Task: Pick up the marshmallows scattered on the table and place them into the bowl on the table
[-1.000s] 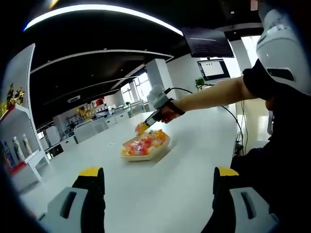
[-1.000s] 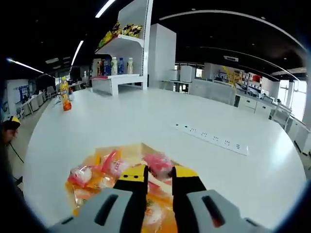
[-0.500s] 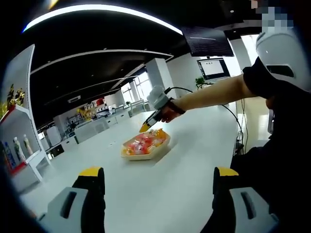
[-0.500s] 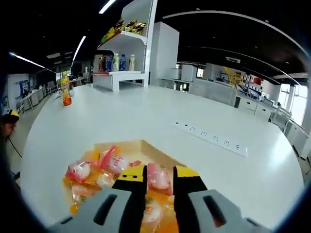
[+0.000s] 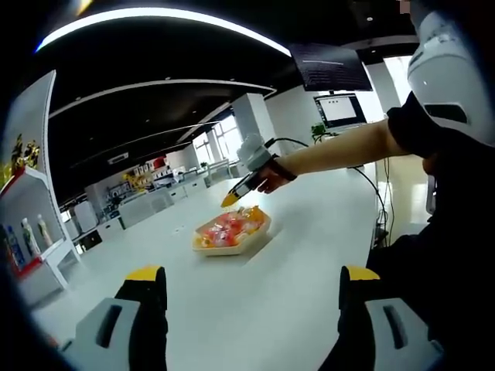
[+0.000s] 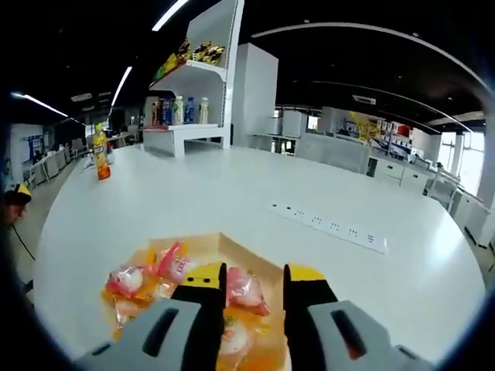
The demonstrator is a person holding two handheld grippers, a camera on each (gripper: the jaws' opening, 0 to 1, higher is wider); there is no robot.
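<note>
A pale wooden bowl [image 5: 241,244] sits mid-table, heaped with pink and orange wrapped marshmallows [image 5: 228,228]. My left gripper [image 5: 251,277] hovers low over the near table, well short of the bowl, with its jaws wide open and nothing between them. A person's outstretched arm holds my right gripper [image 5: 234,197] just above the bowl's far side. In the right gripper view, my right gripper [image 6: 254,280] is open right over the bowl [image 6: 193,244]. A pink marshmallow [image 6: 246,289] lies in the bowl below the gap, and others [image 6: 128,280] lie to its left.
A white power strip [image 6: 329,224] lies on the table beyond the bowl. An orange bottle [image 6: 100,154] stands at the far left edge. A white shelf [image 6: 189,116] holds bottles and snacks. The person's body [image 5: 441,201] fills the right side, near a monitor [image 5: 340,108].
My right gripper's jaws have spread apart above the bowl, and the orange piece seen at its tip a second ago is gone from it. The gripper has risen slightly. The left gripper has not moved.
</note>
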